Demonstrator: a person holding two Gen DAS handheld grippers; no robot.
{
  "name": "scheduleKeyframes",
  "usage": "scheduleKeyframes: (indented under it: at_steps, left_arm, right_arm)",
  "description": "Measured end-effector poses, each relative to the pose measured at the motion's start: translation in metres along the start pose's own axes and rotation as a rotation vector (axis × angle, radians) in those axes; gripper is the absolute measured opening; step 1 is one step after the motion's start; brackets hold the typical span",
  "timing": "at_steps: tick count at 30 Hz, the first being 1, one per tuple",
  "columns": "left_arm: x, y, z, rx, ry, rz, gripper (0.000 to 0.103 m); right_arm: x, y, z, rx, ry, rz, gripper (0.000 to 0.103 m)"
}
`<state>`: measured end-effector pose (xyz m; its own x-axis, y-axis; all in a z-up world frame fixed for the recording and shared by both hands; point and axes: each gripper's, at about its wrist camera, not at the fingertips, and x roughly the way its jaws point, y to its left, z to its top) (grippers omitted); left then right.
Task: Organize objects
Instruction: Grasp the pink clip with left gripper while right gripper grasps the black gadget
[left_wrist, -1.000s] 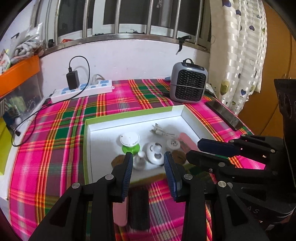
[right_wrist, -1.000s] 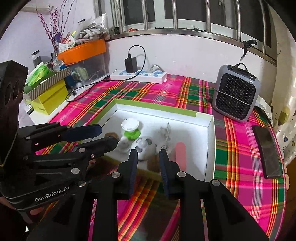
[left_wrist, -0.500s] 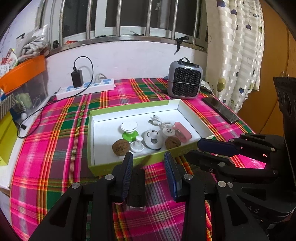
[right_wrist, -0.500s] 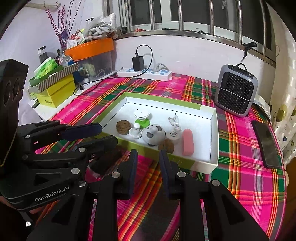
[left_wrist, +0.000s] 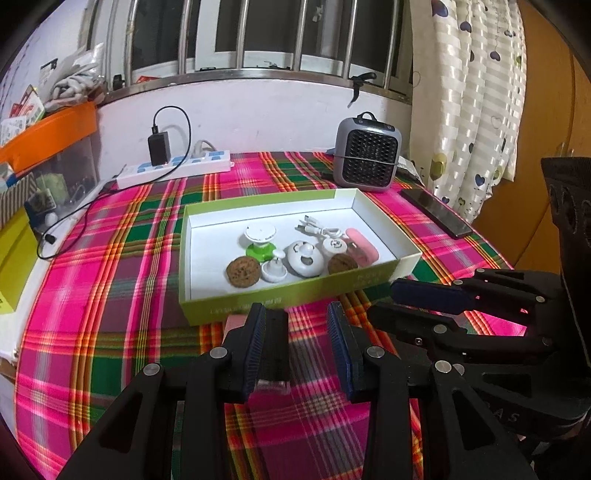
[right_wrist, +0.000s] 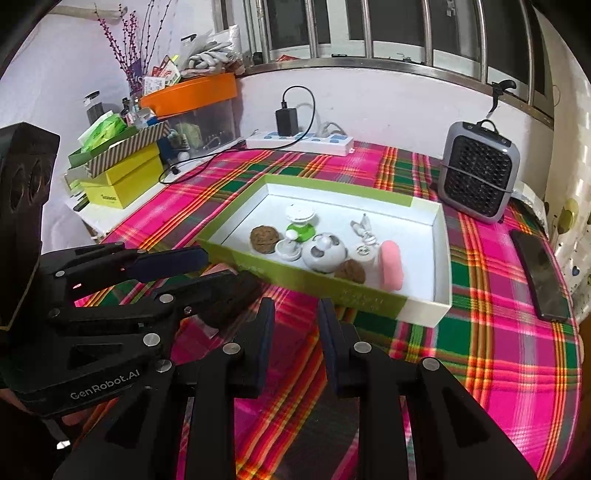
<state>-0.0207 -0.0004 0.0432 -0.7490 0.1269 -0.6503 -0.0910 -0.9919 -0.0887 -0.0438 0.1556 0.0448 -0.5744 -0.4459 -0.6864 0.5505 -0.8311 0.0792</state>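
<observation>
A green box with a white inside (left_wrist: 295, 304) (right_wrist: 424, 206) sits on the plaid table and holds several small items: a brown walnut (left_wrist: 242, 271) (right_wrist: 263, 239), a white and green stand (left_wrist: 260, 236) (right_wrist: 300, 221), a round white gadget (left_wrist: 303, 257) (right_wrist: 324, 254), a white cable (left_wrist: 319, 229) and a pink case (left_wrist: 362, 246) (right_wrist: 391, 264). A black comb-like object (left_wrist: 275, 343) and a pink item (left_wrist: 233, 322) lie on the cloth before the box, by my left finger. My left gripper (left_wrist: 297, 345) is open and empty. My right gripper (right_wrist: 295, 343) is open and empty, beside the left one.
A grey mini heater (left_wrist: 367, 153) (right_wrist: 480, 173) stands behind the box. A black phone (left_wrist: 436, 212) (right_wrist: 541, 273) lies at the right. A white power strip with a charger (left_wrist: 173, 168) (right_wrist: 299, 140) runs along the wall. Yellow and orange boxes (right_wrist: 122, 177) crowd the left edge.
Both grippers have pulled back and up from the box. The box now shows whole and farther off. Both stay open.
</observation>
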Motion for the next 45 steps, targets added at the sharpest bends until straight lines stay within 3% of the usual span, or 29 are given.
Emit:
scheduleKeyframes:
  at_steps: [8, 18, 32, 37, 45]
  left_arm:
    - [-0.008, 0.012, -0.011, -0.007, -0.002, 0.016, 0.033]
    - [0.008, 0.041, -0.014, -0.064, 0.039, 0.056, 0.033]
    - [0.036, 0.050, -0.012, -0.079, 0.105, 0.063, 0.033]
    - [0.042, 0.047, -0.015, -0.066, 0.129, 0.035, 0.016]
    - [0.027, 0.053, -0.018, -0.066, 0.092, 0.074, 0.016]
  right_arm:
    - [0.010, 0.007, -0.008, -0.003, 0.029, 0.029, 0.033]
    - [0.018, 0.009, -0.010, 0.000, 0.046, 0.035, 0.034]
    - [0.025, 0.010, -0.009, -0.001, 0.061, 0.041, 0.034]
    - [0.028, 0.012, -0.007, -0.003, 0.066, 0.041, 0.034]
    - [0.034, 0.019, -0.004, 0.013, 0.071, 0.049, 0.034]
